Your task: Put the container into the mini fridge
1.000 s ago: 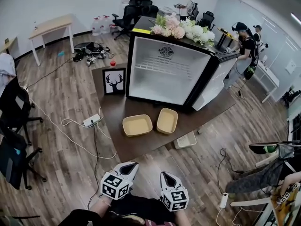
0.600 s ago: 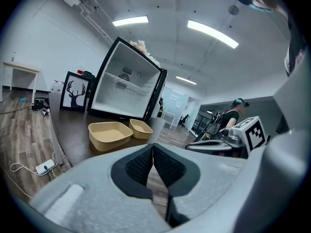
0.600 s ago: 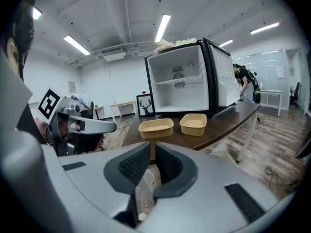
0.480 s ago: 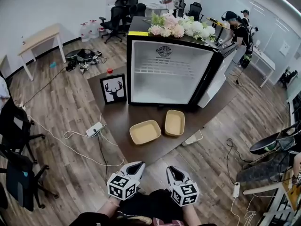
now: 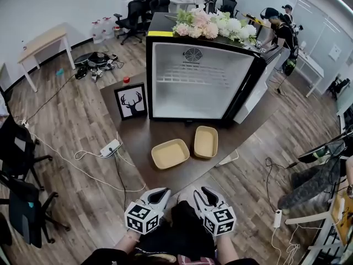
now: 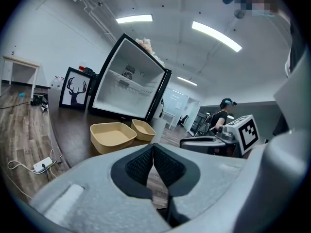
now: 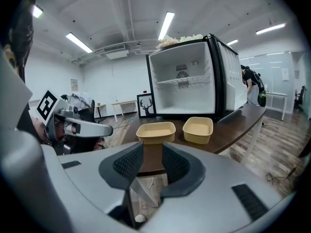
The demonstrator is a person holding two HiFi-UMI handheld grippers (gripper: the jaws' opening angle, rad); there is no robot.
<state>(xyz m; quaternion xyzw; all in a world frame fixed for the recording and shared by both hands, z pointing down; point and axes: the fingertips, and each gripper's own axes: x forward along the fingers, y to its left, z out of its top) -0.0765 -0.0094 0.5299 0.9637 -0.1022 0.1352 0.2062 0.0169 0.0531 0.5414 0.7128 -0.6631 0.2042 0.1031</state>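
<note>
Both beige containers sit on the dark table [image 5: 138, 134], in front of the open mini fridge [image 5: 198, 81]; neither is inside it yet. The near container [image 5: 170, 153] lies towards the table's near corner, its long axis running roughly left to right with a slight slant. The far container [image 5: 206, 142] sits just beside it on the right and a little further off, its long axis running near to far, towards the fridge.

The two grippers hang low, short of the table's near corner and well apart from both containers. The left gripper [image 5: 160, 193] has its jaws together with nothing in them. The right gripper [image 5: 201, 192] has its jaws apart, having just been opening, and nothing stands between the pads; only the near container shows through the gap, straight ahead and far off.

So the containers lie ahead and further out from both grippers. The near container is about centred between them, and the right gripper looks squarely at its long near wall. That makes the right hand the likelier one to reach first, taking the near rim with the jaws across the wall. The fridge's cavity faces the person, with its door swung away to the right and a wire shelf across it. The path from either container into the fridge therefore appears to run straight and far.
</note>
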